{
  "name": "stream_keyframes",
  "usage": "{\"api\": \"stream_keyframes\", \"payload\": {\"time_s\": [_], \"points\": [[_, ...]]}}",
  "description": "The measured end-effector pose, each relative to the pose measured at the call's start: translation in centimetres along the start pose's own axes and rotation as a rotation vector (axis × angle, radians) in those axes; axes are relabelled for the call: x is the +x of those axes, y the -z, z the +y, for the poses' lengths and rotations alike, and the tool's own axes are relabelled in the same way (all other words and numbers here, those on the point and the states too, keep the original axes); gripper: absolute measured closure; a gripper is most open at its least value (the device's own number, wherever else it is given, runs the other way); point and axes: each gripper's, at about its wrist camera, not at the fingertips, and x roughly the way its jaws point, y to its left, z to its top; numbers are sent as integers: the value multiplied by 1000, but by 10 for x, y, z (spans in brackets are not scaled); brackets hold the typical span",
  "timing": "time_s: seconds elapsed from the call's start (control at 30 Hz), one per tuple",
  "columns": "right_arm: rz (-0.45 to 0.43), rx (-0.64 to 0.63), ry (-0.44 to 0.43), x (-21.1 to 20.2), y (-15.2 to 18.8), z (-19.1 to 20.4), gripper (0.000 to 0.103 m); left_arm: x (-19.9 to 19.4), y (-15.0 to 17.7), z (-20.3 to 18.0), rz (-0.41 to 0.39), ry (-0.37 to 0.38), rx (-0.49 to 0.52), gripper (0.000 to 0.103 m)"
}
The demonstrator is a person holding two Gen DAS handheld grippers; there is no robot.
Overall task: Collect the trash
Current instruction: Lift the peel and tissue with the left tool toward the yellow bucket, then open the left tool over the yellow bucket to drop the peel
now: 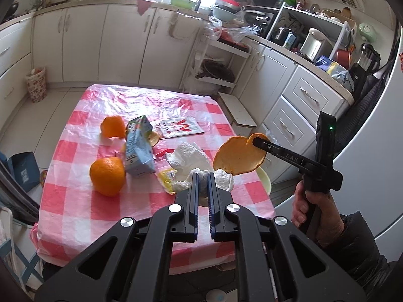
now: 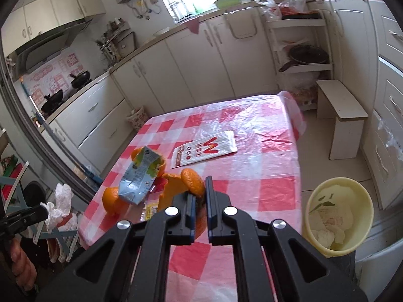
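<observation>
My left gripper [image 1: 204,176] is shut on a crumpled white tissue [image 1: 191,158], held above the checked table [image 1: 83,209]; the tissue also shows at the left of the right wrist view [image 2: 59,206]. My right gripper [image 2: 200,191] is shut on a large orange peel [image 1: 239,154], lifted near the table's right edge; the peel shows between its fingers [image 2: 192,181]. A crushed blue juice carton [image 1: 139,148], a whole orange [image 1: 108,172], another peel [image 1: 113,127], a yellow wrapper [image 1: 166,178] and a white paper bag [image 1: 180,127] lie on the table.
A pale yellow bin [image 2: 338,214] with tissues inside stands on the floor right of the table. A white stool [image 2: 342,115] is beyond it. Kitchen cabinets [image 1: 105,42] surround the table. A floral basket [image 1: 36,84] sits on the floor at the left.
</observation>
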Motion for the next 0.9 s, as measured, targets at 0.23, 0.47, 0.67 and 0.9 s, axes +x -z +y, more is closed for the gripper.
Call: {"api": "stream_keyframes", "payload": {"time_s": [0.23,0.47,0.67,0.9], "points": [[-64,106,89,-15,-3,-29,96,3,-5,-18,-3,25,27,97],[-77,172,205,-31,-7,-59,96,16,-8,-33,16,56,46,97],[2,138,349,-33,-20,-89,96,47,-14,-48,55,109,57,97],[167,109,530,-13,-22,-157,96,103,-21,-83,120,167,88,97]]}}
